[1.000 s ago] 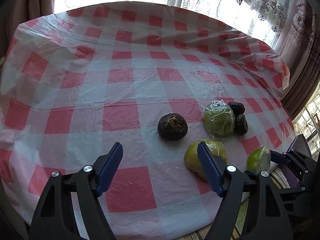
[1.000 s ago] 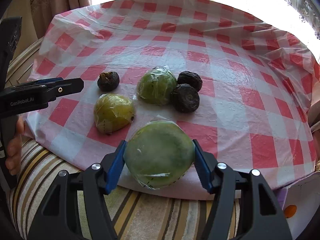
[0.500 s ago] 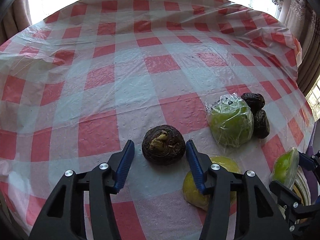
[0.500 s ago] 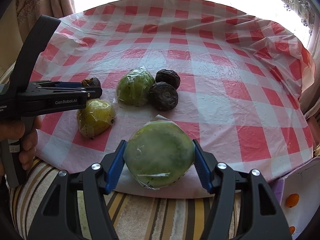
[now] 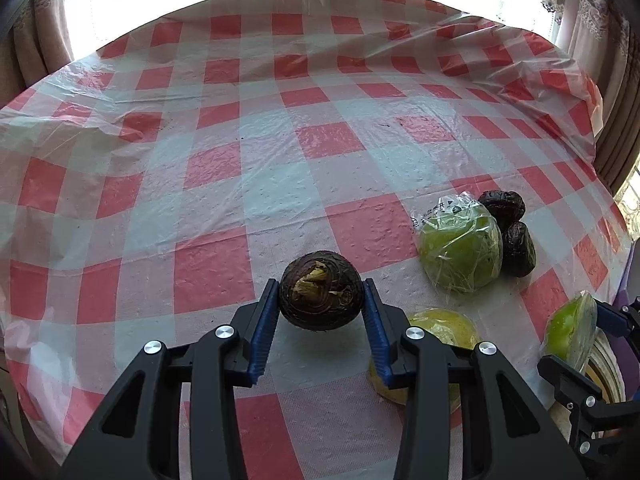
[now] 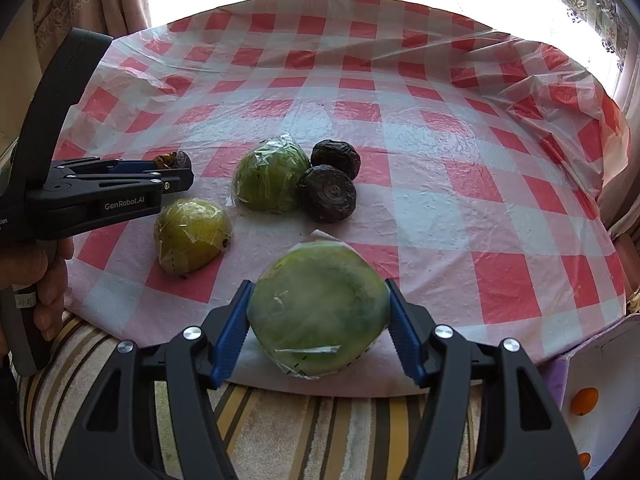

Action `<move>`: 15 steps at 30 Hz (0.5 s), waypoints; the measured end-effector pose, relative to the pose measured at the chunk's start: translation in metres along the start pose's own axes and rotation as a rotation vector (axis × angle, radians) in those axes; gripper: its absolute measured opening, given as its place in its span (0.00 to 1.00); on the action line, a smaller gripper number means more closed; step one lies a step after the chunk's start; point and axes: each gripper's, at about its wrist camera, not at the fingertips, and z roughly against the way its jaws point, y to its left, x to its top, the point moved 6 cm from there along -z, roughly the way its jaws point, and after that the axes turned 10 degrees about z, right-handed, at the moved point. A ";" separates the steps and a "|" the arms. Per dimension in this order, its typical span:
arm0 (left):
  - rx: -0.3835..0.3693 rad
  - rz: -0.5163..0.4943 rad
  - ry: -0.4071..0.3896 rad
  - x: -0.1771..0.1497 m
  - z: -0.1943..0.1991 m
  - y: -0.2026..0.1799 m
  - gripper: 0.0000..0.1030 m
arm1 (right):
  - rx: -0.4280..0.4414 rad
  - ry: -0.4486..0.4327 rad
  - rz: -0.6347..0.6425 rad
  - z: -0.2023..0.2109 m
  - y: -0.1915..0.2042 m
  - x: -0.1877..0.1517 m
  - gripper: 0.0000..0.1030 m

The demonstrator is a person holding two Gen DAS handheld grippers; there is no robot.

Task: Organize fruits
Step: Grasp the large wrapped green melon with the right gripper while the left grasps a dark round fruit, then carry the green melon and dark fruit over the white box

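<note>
Dark brown fruit (image 5: 320, 291) clamped between the blue pads of the left claw (image 5: 321, 304), above the checked desk (image 5: 240, 168). Right claw (image 6: 318, 326) grips a plastic-wrapped green fruit half (image 6: 318, 307) at the desk's near edge. On the desk: a wrapped yellow-green fruit (image 6: 191, 235), a wrapped green fruit (image 6: 270, 178) and two dark fruits (image 6: 331, 184) touching it.

A: Any lettering to read?

B: "GenRobot.AI" in pale letters on the side of the left gripper (image 6: 176, 168), in the right wrist view.

A: Anything else?

B: Small black print on the plastic wrap of the green fruit (image 5: 460, 252), and a handwritten tag on the handle, both too small to read.
</note>
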 end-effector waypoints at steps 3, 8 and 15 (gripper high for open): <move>-0.006 -0.002 -0.012 0.001 0.008 -0.002 0.38 | -0.001 -0.008 -0.003 0.003 -0.001 0.002 0.62; -0.030 -0.028 -0.040 0.004 0.025 -0.014 0.38 | -0.007 -0.022 -0.012 0.011 -0.006 0.002 0.62; -0.065 -0.082 -0.074 0.009 0.051 -0.038 0.38 | -0.018 -0.037 -0.028 0.024 -0.016 -0.004 0.62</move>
